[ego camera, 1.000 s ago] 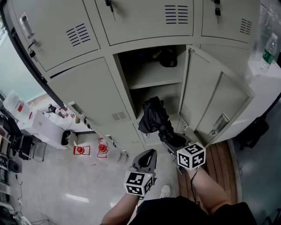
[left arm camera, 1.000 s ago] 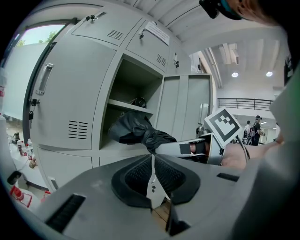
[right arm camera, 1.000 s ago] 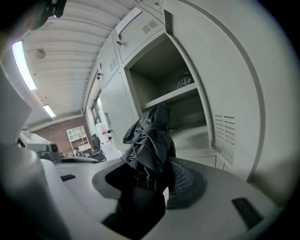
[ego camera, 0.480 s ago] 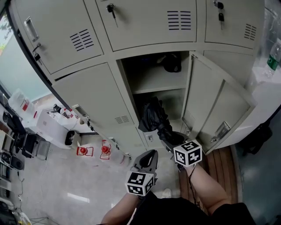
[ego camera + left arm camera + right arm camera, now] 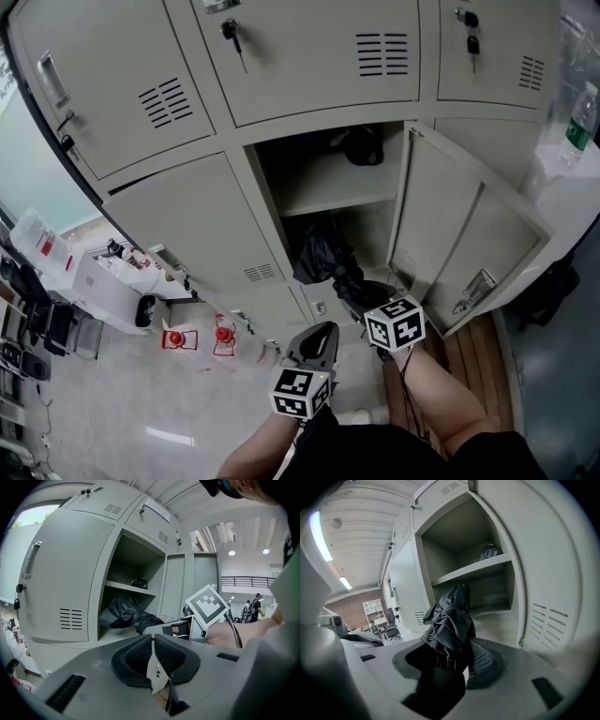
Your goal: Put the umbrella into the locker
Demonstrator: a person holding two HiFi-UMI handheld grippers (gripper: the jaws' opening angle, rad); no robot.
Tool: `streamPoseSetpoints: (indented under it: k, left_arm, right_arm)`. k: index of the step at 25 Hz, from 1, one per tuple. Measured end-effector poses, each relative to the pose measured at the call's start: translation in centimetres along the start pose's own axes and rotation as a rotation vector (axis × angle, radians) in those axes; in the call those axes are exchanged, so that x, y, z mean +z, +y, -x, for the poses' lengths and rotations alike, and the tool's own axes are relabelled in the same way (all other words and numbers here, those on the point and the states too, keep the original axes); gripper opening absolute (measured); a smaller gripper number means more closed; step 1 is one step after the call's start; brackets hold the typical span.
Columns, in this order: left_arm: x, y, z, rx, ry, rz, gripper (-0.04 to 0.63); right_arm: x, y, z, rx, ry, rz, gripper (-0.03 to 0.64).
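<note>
Gripping the folded black umbrella [image 5: 323, 258] by its handle end, the right gripper [image 5: 364, 298] is holding it at the mouth of the open locker [image 5: 330, 187]. Its long axis is running straight away from the jaws, with the bunched canopy end pointing into the lower compartment beneath the shelf and seemingly just crossing the threshold. The left gripper [image 5: 317, 336], jaws together and empty, is hanging farther back.

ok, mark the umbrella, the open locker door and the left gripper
umbrella [image 5: 319, 255], head view, bunched black canopy
locker door [image 5: 442, 217], head view, inner face
left gripper [image 5: 153, 641], left gripper view, where its fingers meet
</note>
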State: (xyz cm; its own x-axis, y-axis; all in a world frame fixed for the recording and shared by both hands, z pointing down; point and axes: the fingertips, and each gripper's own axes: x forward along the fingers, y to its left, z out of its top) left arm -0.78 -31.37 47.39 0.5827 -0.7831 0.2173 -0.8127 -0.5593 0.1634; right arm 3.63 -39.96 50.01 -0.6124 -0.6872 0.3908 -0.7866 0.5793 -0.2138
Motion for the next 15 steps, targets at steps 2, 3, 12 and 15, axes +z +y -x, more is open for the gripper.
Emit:
streamPoseSetpoints:
  k: [2, 3, 12, 15]
  left_arm:
    - [0.2, 0.4, -0.4, -0.013, 0.002, -0.002, 0.029]
    - [0.3, 0.6, -0.6, -0.02, 0.003, -0.005, 0.028]
    - [0.7, 2.3, -2.3, -0.072, 0.019, -0.029, 0.028]
    - [0.8, 2.9, -2.9, -0.09, 0.026, -0.025, 0.029]
  right_arm:
    - [0.2, -0.3, -0.7, -0.01, 0.008, 0.006, 0.255]
    - [0.2, -0.5, -1.1, -0.015, 0.013, 0.01, 0.255]
    - [1.2, -2.4, -4.4, -0.074, 0.06, 0.088, 0.253]
    - [1.5, -3.2, -5.5, -0.093, 0.079, 0.104, 0.253]
